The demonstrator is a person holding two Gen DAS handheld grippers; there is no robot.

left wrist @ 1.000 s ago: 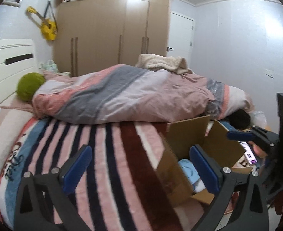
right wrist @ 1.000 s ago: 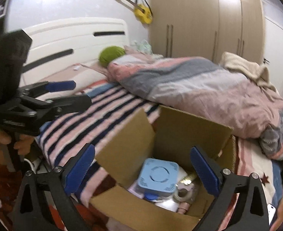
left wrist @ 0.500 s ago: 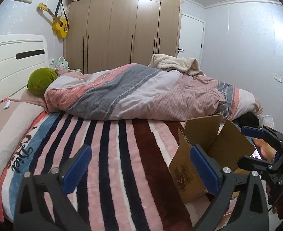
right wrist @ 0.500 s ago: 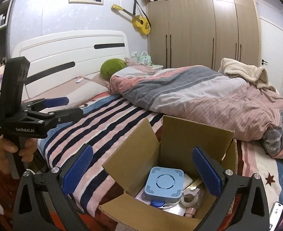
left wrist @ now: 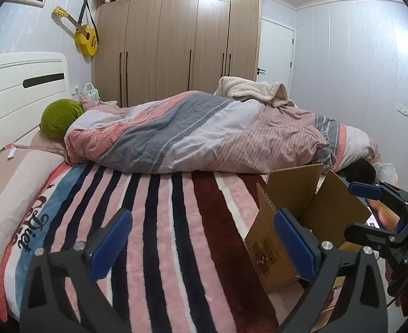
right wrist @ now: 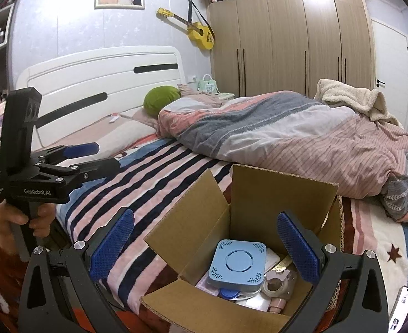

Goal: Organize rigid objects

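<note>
An open cardboard box [right wrist: 281,194] sits on the striped blanket near the bed's edge; it also shows in the left wrist view [left wrist: 295,199]. Inside lie a blue square device [right wrist: 238,266], a tape roll [right wrist: 274,285], a pink item and other small things. My right gripper [right wrist: 204,245] is open and empty, hovering just above the box's opening. My left gripper [left wrist: 204,245] is open and empty, over the blanket to the left of the box. Each gripper shows in the other's view: the left one [right wrist: 77,156] and the right one [left wrist: 367,208].
A bunched pink and grey duvet [left wrist: 204,133] lies across the far half of the bed, with a green cushion [left wrist: 59,118] by the white headboard [right wrist: 106,83]. A phone [right wrist: 401,308] lies at the right beside the box. A wardrobe [left wrist: 176,47] stands behind.
Both grippers have pulled back and risen from the box. The left view has swung left, so the box now sits farther right. Both stayed open and empty.
</note>
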